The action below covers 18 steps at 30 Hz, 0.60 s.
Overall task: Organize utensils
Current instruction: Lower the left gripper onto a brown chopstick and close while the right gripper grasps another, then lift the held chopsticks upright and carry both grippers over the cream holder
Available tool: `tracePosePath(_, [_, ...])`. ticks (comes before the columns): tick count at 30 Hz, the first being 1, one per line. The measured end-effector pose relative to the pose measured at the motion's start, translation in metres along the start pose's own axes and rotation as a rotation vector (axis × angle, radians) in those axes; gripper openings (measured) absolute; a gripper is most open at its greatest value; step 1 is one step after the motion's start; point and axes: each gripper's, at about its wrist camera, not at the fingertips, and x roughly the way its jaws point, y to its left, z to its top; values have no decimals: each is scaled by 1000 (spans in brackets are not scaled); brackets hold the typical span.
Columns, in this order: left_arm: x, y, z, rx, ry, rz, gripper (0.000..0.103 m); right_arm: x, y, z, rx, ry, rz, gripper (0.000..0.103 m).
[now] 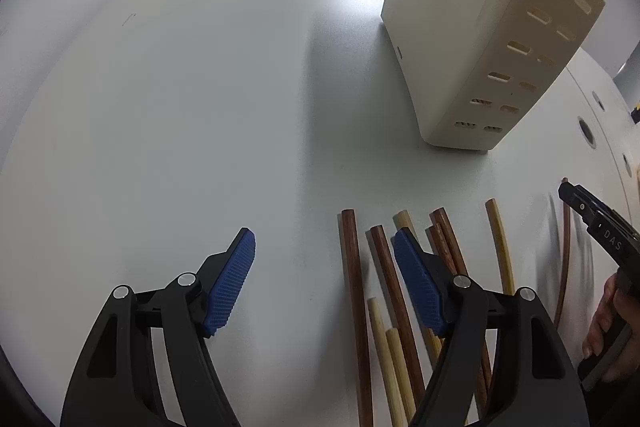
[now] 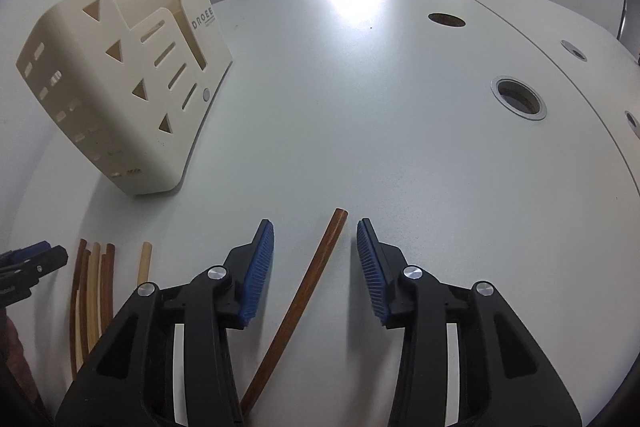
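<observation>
Several dark brown and pale wooden chopsticks lie side by side on the white table; they also show in the right wrist view. My left gripper is open and empty, its right finger over the pile. A single dark brown chopstick lies apart, between the open jaws of my right gripper, which is not touching it. A cream perforated utensil holder stands upright beyond the pile; it also shows in the right wrist view.
The white table has round cable holes at the right and a seam to a second tabletop. A wall and dark doorway stand behind. The right gripper and a hand show at the left wrist view's right edge.
</observation>
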Motion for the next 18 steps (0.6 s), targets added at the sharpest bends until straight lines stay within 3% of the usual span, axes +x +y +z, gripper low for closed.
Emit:
tracePosePath(1, [4, -3, 0, 10, 15, 14, 64, 2, 4, -1, -29, -1, -19, 44])
tracePosePath(2, [8, -5, -1, 14, 31, 15, 51, 3, 8, -1, -56, -1, -39, 44])
tracePosePath(3, [7, -5, -2, 13, 19, 5, 49, 4, 11, -2, -77, -4, -54, 43])
tracePosePath(4, [6, -8, -1, 24, 12, 17, 45, 5, 13, -2, -94, -11, -70, 31])
tracePosePath(5, [6, -10, -2, 37, 17, 35, 23, 5, 14, -3, -103, -13, -75, 25])
tracePosePath(6, [7, -10, -4, 39, 32, 39, 10, 6, 14, -2, -104, -10, -47, 14])
tracePosePath(9, [2, -9, -7, 55, 19, 31, 7, 6, 14, -3, -114, -8, 20, 9])
tracePosePath(12, [-4, -4, -8, 44, 35, -74, 7, -1, 11, -4, -87, -38, 96, 8])
tracePosePath(18, [-68, 9, -21, 46, -68, -252, 7, -67, 7, -1, -38, -269, 298, 7])
